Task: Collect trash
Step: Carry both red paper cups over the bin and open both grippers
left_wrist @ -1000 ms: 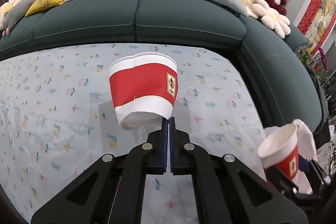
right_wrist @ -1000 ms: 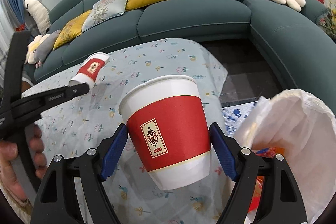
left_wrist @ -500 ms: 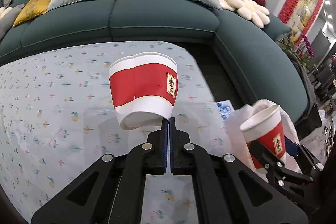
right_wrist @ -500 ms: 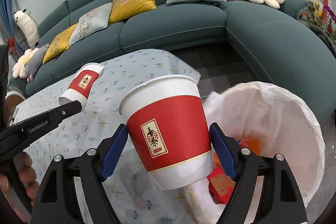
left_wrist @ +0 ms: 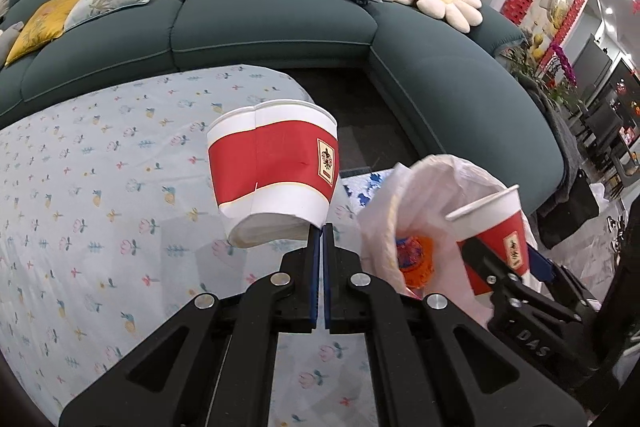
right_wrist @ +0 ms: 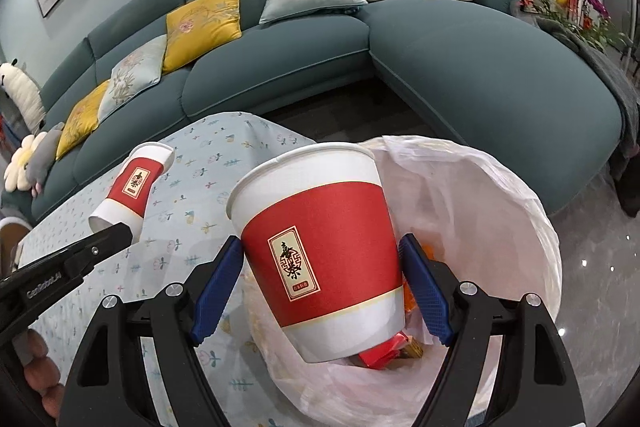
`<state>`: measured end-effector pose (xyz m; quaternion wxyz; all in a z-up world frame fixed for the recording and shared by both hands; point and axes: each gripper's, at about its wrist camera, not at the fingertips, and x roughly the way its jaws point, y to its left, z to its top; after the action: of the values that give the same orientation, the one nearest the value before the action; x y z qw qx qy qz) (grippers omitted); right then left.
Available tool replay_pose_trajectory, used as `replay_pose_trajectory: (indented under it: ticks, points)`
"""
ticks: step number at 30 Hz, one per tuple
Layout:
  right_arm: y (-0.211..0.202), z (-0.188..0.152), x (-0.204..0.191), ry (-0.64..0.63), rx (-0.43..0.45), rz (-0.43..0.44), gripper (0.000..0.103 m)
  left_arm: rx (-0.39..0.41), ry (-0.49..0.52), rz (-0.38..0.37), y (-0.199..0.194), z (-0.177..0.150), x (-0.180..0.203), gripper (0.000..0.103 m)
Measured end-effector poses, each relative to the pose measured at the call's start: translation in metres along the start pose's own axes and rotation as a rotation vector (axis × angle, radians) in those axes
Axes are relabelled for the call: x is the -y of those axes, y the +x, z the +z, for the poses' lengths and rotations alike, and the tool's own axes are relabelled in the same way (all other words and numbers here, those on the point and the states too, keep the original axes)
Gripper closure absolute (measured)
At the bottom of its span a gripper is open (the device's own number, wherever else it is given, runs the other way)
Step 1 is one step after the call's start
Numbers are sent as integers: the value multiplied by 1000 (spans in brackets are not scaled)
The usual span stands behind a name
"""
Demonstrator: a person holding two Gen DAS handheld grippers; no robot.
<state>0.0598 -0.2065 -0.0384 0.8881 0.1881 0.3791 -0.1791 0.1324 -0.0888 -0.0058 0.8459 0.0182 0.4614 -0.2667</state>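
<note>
My left gripper [left_wrist: 320, 231] is shut on the bottom rim of a squashed red and white paper cup [left_wrist: 276, 175] and holds it above the table near its right end. It also shows in the right wrist view [right_wrist: 132, 187]. My right gripper [right_wrist: 320, 267] is shut on a second red and white paper cup [right_wrist: 324, 255], held upright over the open mouth of a white trash bag [right_wrist: 500, 227]. That cup [left_wrist: 496, 231] and the bag [left_wrist: 432, 187] also show in the left wrist view. Red and orange wrappers [right_wrist: 384, 351] lie inside the bag.
The table carries a pale floral cloth [left_wrist: 100, 195]. A curved dark teal sofa [left_wrist: 280, 23] with yellow and grey cushions wraps around the back and right. Dark floor [right_wrist: 360, 107] lies between the table end and the sofa. The bag stands off the table's right end.
Both grippers have moved right with their cups. The right cup has gone from above the table to over the bag's mouth. The left cup is now nearer the table's right end.
</note>
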Motion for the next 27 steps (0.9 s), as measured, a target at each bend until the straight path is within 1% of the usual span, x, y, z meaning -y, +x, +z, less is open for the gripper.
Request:
replay_pose_trajectory:
  ticks: [3, 10, 18, 24, 27]
  points:
    - [-3, -5, 3, -5, 8, -21, 27, -6, 11, -8, -3, -6, 10, 102]
    - [-15, -9, 17, 34, 38, -64, 27, -23, 55, -36, -8, -19, 39, 102]
    - [-25, -7, 47, 144, 74, -104, 27, -38, 116, -74, -7, -26, 73, 102]
    - [-26, -5, 65, 214, 93, -127, 27, -71, 153, -116, 5, -26, 90, 102]
    - [-25, -6, 72, 243, 91, -129, 27, -87, 178, -125, 12, -26, 98, 102]
